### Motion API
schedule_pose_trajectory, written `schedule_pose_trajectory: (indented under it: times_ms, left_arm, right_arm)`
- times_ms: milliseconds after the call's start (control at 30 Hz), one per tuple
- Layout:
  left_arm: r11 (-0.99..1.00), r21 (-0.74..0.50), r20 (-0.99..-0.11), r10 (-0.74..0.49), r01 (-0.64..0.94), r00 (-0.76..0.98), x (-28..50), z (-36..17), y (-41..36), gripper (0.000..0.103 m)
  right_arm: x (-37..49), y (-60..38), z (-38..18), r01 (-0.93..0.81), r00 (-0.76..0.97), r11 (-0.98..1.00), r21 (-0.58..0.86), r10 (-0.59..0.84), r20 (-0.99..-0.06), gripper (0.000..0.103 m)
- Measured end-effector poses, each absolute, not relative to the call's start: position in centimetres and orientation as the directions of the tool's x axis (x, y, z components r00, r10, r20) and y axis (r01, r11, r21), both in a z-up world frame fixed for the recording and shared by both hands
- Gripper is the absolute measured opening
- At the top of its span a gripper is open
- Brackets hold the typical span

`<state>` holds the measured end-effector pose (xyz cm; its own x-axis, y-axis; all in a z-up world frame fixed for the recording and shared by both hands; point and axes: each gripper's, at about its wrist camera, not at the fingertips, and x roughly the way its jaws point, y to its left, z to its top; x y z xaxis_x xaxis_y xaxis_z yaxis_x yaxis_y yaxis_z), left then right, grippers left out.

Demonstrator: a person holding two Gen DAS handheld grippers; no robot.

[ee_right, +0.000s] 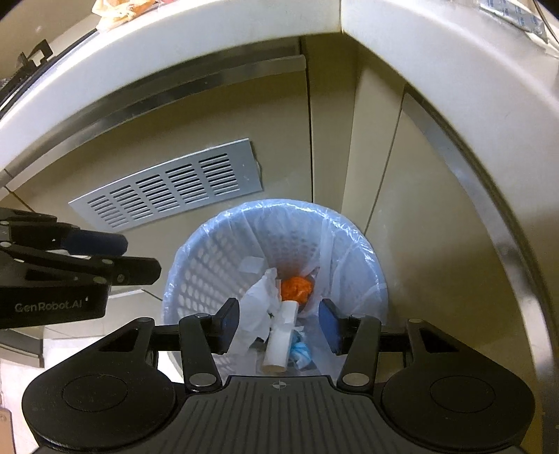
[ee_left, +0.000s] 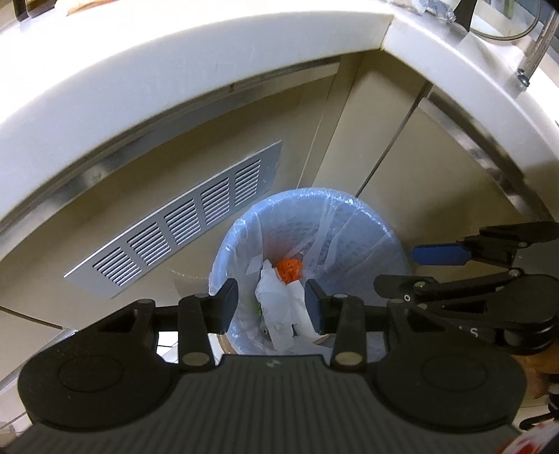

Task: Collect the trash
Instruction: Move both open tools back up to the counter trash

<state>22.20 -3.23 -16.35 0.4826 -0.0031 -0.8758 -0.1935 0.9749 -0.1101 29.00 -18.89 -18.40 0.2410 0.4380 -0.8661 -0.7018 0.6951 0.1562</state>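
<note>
A round waste basket (ee_left: 367, 223) lined with a clear bag stands on the floor below the counter; it also shows in the right wrist view (ee_right: 195, 265). Inside lie an orange crumpled ball (ee_left: 289, 269) (ee_right: 297, 289), white crumpled paper (ee_left: 276, 297) (ee_right: 255, 304), a white cardboard tube (ee_right: 281, 342) and a blue-white scrap (ee_right: 300, 351). My left gripper (ee_left: 272, 304) hangs open and empty above the basket. My right gripper (ee_right: 279, 323) is also open and empty above it. Each gripper shows in the other's view, the right one (ee_left: 419, 269) and the left one (ee_right: 132, 258).
A white countertop edge (ee_left: 174, 70) curves overhead, with beige cabinet doors (ee_left: 401, 167) beneath. A metal vent grille (ee_left: 181, 220) (ee_right: 174, 185) sits in the cabinet panel left of the basket. Wrappers lie on the counter at top left (ee_right: 118, 10).
</note>
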Motion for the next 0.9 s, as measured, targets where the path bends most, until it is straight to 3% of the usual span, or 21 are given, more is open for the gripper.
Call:
schedule_pose_trajectory:
  times_ms: [233, 533, 900]
  left_arm:
    - [0.98, -0.114, -0.815, 0.002, -0.164, 0.579, 21.0, -11.9, -3.1, 0.037]
    - [0.982, -0.103, -0.693, 0.042, -0.156, 0.72, 19.2, -4.6, -2.7, 0.037]
    - [0.955, -0.069, -0.604, 0.189, -0.287, 0.774, 21.2, -0.8, 0.0, 0.039]
  right_arm:
    - [27.8, -19.1, -13.4, -0.736, 0.306, 0.663, 0.137, 0.507, -0.806, 0.051]
    - [26.5, -20.1, -5.9, -0.748, 0.449, 0.657, 0.088, 0.6, -0.662, 0.051]
    - [33.2, -21.5, -1.4, -0.694, 0.573, 0.718, 0.058, 0.599, -0.56, 0.053]
